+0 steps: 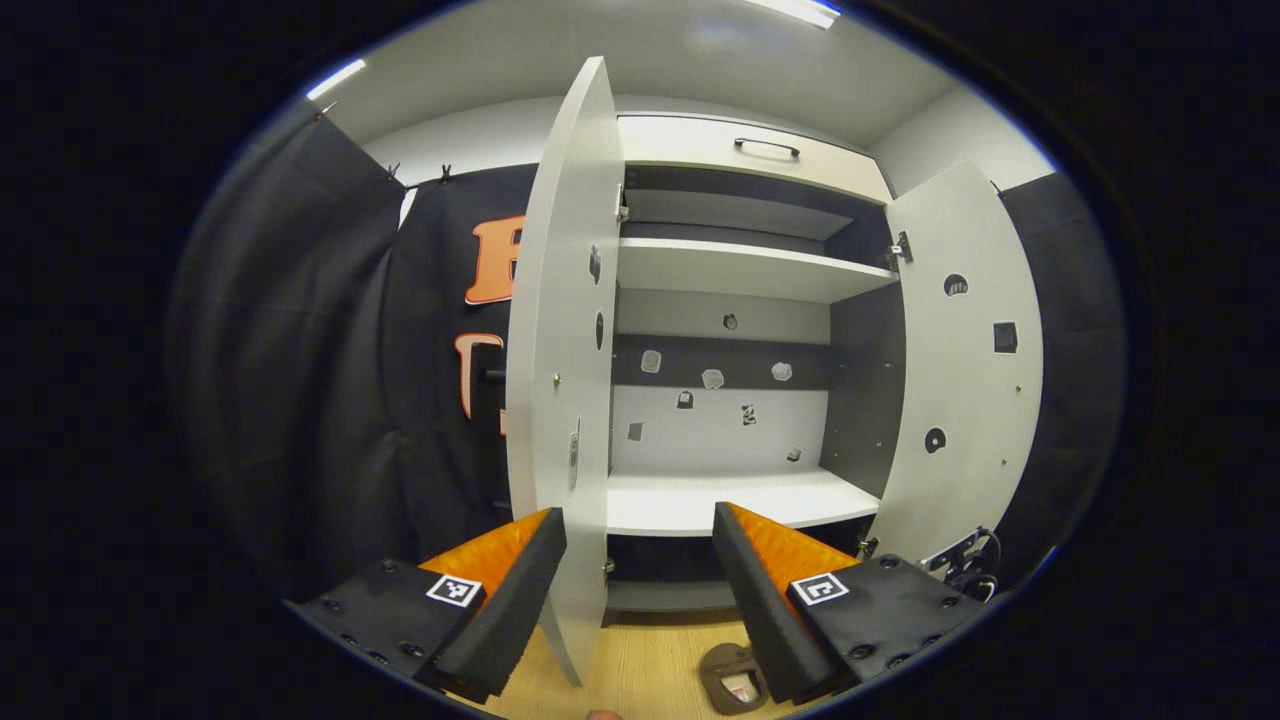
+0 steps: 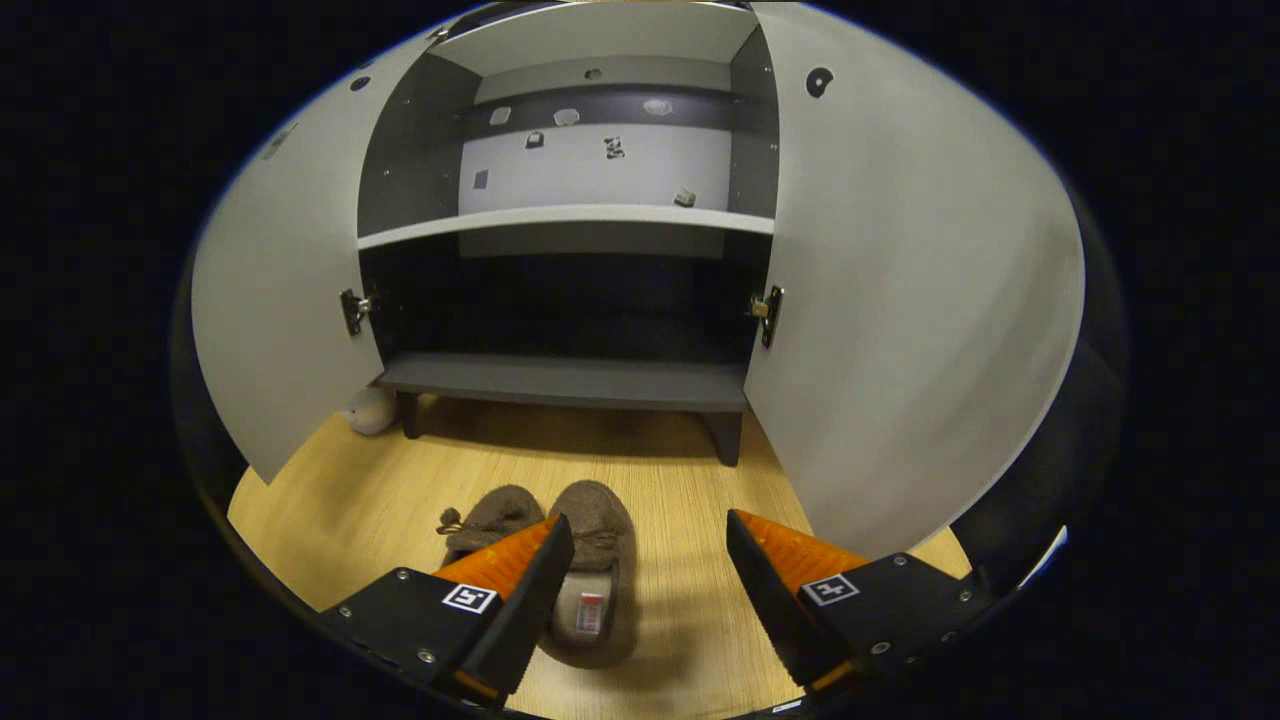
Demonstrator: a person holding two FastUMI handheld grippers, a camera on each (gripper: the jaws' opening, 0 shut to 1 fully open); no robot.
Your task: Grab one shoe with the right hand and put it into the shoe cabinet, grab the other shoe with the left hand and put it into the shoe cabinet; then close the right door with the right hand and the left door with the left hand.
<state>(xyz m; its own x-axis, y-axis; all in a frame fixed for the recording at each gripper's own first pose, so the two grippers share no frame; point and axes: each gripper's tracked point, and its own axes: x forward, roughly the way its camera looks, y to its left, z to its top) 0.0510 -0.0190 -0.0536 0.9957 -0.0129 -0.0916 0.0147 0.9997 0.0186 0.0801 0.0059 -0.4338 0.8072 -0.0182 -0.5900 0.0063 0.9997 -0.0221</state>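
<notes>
Two brown slippers lie side by side on the wooden floor in front of the cabinet, the right shoe (image 2: 597, 520) and the left shoe (image 2: 487, 518). My right gripper (image 2: 650, 570) hovers open just above them, with its left finger over the right shoe's opening. Ahead stands the shoe cabinet (image 2: 560, 380) with its left door (image 2: 280, 300) and right door (image 2: 900, 300) both swung open. My left gripper (image 1: 640, 580) is open and holds nothing, higher up, facing the cabinet's middle shelf (image 1: 720, 500). The left door's (image 1: 560, 400) edge lines up between its fingers. One shoe (image 1: 735, 680) shows below on the floor.
The cabinet's right door (image 1: 960, 380) stands open to the right, and a drawer with a black handle (image 1: 767, 147) tops the cabinet. Black cables (image 1: 965, 560) hang low by the right door. A pale round object (image 2: 368, 410) lies on the floor by the cabinet's left foot.
</notes>
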